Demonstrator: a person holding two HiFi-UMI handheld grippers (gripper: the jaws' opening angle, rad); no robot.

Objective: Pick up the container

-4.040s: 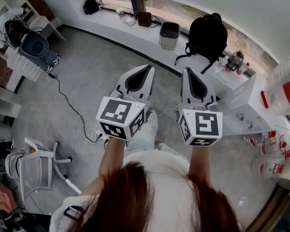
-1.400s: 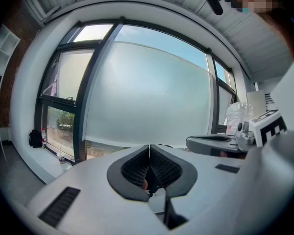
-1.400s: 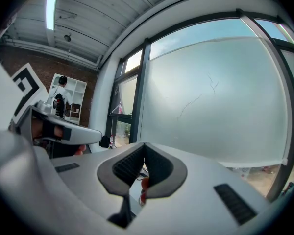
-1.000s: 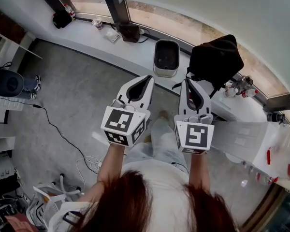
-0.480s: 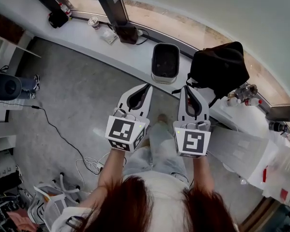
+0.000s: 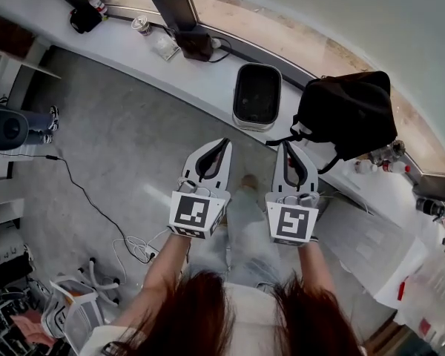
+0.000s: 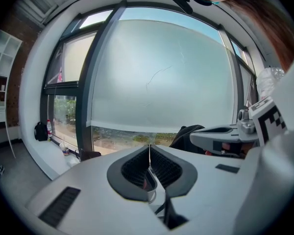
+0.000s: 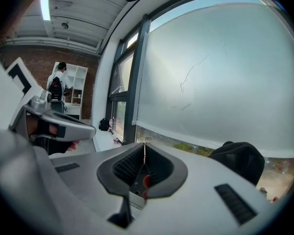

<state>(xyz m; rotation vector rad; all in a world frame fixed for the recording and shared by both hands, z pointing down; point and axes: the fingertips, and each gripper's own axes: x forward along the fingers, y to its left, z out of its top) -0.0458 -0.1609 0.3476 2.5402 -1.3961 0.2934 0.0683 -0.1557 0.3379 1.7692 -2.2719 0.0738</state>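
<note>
Both grippers are held side by side at chest height above the grey floor, apart from every object. My left gripper [image 6: 227, 142] is shut with nothing between its jaws, and its tips [image 7: 149, 146] meet against the frosted window. My right gripper [image 6: 285, 144] is shut and empty too, its tips [image 8: 145, 144] closed in a line. Translucent plastic containers with red labels [image 6: 432, 291] stand blurred at the lower right edge of the head view, well right of the right gripper. An open grey bin [image 6: 256, 95] stands on the window ledge ahead.
A black backpack [image 6: 348, 113] lies on the ledge right of the bin, also seen in the right gripper view [image 8: 240, 160]. A white table [image 6: 371, 236] sits at the right. Cables [image 6: 133, 247] and a white chair [image 6: 74, 314] are on the floor at left. A person stands by far shelves [image 8: 56, 89].
The head view has swung toward the window: ledge, bin and backpack sit lower and closer in frame. Both grippers stay shut and side by side, a little lower in the picture.
</note>
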